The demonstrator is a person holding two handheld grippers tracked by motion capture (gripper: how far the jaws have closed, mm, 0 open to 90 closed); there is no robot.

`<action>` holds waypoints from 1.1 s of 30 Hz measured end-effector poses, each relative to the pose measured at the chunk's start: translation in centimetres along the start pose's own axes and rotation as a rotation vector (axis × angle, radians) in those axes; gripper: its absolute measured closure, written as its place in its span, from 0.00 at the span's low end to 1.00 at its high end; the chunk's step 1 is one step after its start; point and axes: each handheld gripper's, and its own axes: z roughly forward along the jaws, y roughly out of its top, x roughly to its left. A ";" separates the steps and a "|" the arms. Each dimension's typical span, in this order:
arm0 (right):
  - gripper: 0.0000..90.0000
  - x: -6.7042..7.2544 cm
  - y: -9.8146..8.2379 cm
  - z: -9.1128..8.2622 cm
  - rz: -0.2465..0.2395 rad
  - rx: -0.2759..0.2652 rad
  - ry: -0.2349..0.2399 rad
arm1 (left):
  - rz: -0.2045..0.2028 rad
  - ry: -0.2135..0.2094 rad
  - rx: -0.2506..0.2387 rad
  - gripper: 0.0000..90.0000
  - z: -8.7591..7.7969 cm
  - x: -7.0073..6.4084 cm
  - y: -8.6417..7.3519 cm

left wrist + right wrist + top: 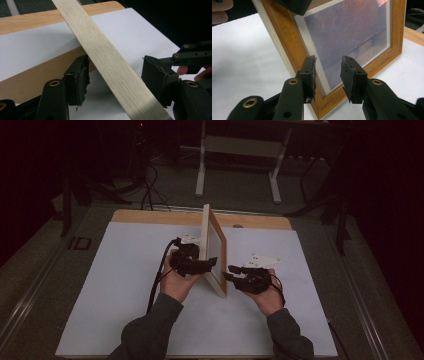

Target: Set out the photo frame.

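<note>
- Picture frame point(214, 251) stood on its lower edge near the middle of the white sheet point(125, 285) that covered the wooden table point(150, 216), its glazed front turned toward the person's right and its brown backing toward the left.
- Left gripper point(210, 262) straddled the frame's pale side edge point(110, 65); its jaws stood apart on either side of the wood, one pad by the backing and the other clear of the front, so nothing was clamped yet.
- Right gripper point(229, 272) hovered at the frame's near lower corner, its jaws about half apart and empty, pointing at the print point(352, 32) and the inner moulding without touching them, as far as could be judged.
- By my reading, the step in hand was taking hold of the upright frame, probably to steady it or lay it down.
- Next, the left jaws would need to shut squarely across the edge while the right gripper braced the corner, since a frame on its edge could tip.
- Bare sheet lay open on both sides of the frame, giving room to lower it either way; the table's far wooden strip was well behind.
</note>
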 end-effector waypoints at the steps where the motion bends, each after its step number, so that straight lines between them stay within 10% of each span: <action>1: 0.71 0.0 0.0 0.0 0.000 0.000 0.000 | 0.002 0.003 0.003 0.45 0.0 0.0 0.0; 33: 0.71 -0.4 0.0 -0.2 0.009 -0.007 -0.007 | -0.029 0.064 -0.001 0.75 -0.9 2.5 0.0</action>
